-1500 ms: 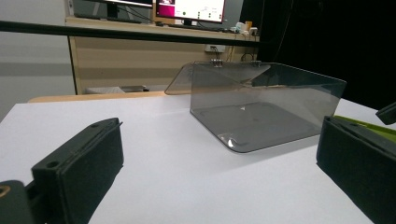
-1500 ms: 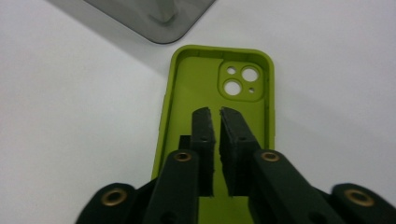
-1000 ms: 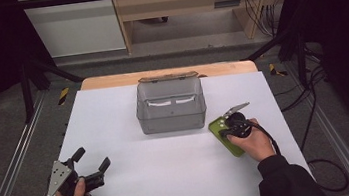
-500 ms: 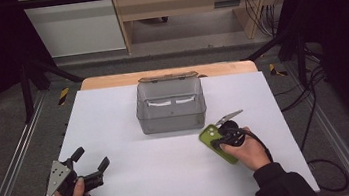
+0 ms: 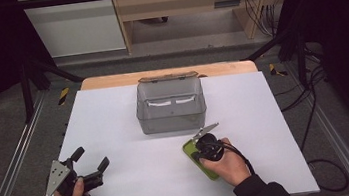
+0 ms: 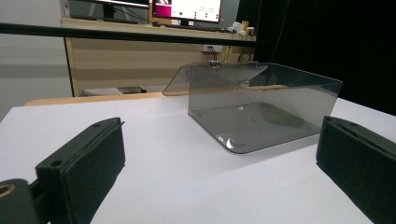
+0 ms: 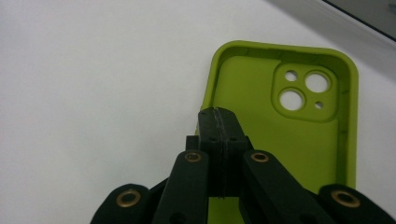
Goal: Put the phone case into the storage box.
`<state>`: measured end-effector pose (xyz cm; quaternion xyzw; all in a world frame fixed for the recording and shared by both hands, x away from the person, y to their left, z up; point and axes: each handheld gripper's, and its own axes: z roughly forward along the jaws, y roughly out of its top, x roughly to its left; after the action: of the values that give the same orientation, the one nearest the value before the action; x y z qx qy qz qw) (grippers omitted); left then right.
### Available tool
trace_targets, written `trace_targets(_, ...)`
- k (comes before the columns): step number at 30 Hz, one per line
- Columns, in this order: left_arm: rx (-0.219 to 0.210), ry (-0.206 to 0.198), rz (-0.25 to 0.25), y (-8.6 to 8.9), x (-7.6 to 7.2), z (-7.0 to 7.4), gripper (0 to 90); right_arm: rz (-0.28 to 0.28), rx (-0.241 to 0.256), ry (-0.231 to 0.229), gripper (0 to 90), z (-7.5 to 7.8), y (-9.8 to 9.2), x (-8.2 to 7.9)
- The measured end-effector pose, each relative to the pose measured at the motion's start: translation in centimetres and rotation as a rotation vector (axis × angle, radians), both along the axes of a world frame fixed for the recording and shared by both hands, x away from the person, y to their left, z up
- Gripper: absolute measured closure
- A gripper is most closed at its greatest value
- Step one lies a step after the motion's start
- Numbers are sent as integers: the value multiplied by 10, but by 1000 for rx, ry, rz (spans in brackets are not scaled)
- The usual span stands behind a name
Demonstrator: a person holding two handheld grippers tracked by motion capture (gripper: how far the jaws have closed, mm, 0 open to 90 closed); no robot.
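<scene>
On the white table (image 5: 128, 108), just in front of the clear grey box (image 5: 171, 106), lies the green phone case (image 7: 280, 121), hollow side up. The right gripper (image 7: 218, 126) has its jaws pressed together on the case's side wall. The left gripper (image 5: 92, 167) rests well apart near the table's front left, jaws spread wide.

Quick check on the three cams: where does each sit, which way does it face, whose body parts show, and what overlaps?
High view: above the person's side, facing forward and down on the white table; both hands, left claw and right claw show.
Left gripper view: rides the left claw, low over the table, facing the clear grey box; its open jaws show.
Right gripper view: rides the right claw, looking down on the green phone case; its jaws are shut on the case's edge.
Shared: high view also has the box and the case.
</scene>
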<state>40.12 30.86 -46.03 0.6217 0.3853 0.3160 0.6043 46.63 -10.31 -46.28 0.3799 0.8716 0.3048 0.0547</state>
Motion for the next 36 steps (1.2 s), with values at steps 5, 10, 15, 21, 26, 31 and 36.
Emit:
trace_targets(5,-1,1,-3,0,0,0,11,11,9,-6,900,-1,3,-3)
trace_targets(10,4,3,-5,-2,0,-1,11,38,14,-18,900,-1,3,-4)
trace_targets(15,5,0,-2,0,-1,0,11,15,38,-90,900,9,-1,-11)
trace_targets(21,4,1,-4,0,-1,0,11,-10,41,-181,866,23,-12,-24)
trace_targets(26,5,4,20,1,0,0,10,-10,41,-225,595,31,-22,-37)
trace_targets(31,5,1,25,2,-1,0,7,-32,-24,-271,278,30,-23,-50)
trace_targets(36,3,5,43,1,-1,0,6,-52,-47,-284,158,28,-23,-57)
